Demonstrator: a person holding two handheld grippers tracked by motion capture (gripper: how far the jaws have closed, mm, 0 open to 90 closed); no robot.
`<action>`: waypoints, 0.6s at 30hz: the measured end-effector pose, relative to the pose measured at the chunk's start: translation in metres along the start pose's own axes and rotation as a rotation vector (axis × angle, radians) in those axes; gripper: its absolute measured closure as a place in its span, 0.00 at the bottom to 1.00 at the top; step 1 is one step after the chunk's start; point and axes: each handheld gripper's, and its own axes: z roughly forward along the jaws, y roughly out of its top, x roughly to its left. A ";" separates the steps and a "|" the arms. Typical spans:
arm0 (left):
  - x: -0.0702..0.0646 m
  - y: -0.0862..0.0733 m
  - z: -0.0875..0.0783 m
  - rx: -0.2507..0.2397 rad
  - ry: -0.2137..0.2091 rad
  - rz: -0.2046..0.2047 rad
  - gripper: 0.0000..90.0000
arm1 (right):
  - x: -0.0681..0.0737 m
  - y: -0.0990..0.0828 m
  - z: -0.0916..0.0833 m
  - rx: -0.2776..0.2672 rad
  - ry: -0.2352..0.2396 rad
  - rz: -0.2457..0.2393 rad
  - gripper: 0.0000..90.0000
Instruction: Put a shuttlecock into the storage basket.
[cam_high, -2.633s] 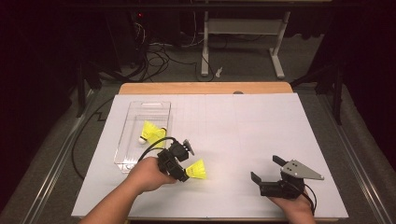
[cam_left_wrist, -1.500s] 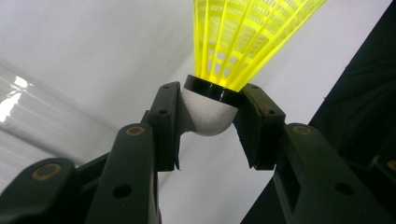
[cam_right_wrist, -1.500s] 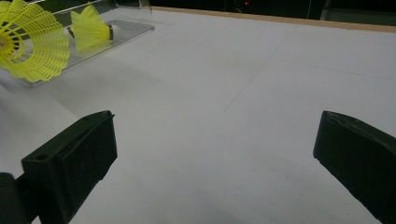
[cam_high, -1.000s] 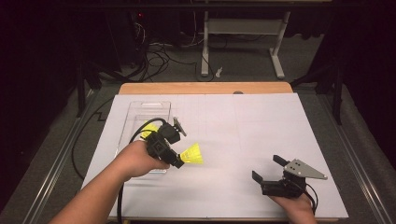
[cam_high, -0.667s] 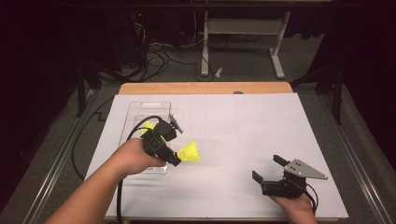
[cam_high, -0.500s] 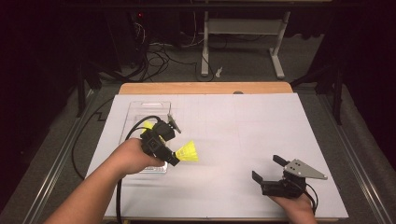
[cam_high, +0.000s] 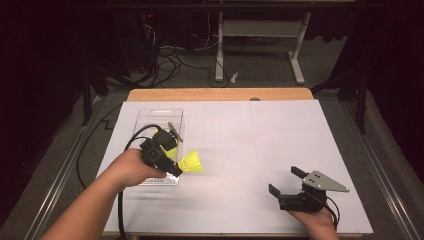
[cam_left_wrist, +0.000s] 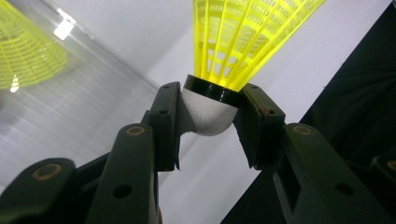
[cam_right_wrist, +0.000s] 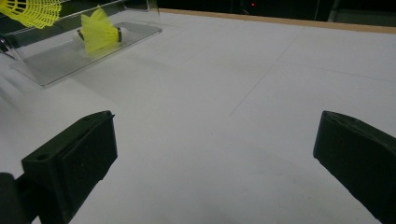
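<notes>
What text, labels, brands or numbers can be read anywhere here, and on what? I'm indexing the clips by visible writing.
None can be read.
The held shuttlecock shows a plain white cork, black band and yellow skirt, no print.
The clear tray and the shuttlecock in it bear no label.
The white table sheet carries only faint pencil-thin lines.
The left gripper and right gripper show no markings.

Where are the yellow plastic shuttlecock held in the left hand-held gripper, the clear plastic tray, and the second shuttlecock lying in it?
Yellow plastic shuttlecock (cam_left_wrist: 205, 112): left gripper view, white rounded cork.
Clear plastic tray (cam_high: 150, 116): high view, bare far end.
Second yellow shuttlecock (cam_right_wrist: 99, 31): right gripper view, skirt.
</notes>
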 end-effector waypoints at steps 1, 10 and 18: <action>0.002 -0.001 -0.001 0.003 -0.002 -0.005 0.69 | 0.000 0.000 0.000 0.000 0.001 0.000 0.00; 0.020 -0.019 -0.004 0.002 0.009 -0.054 0.69 | 0.000 0.000 0.001 0.005 0.003 0.000 0.00; 0.032 -0.028 -0.008 -0.003 0.022 -0.090 0.69 | 0.001 0.000 0.001 0.004 0.004 0.001 0.00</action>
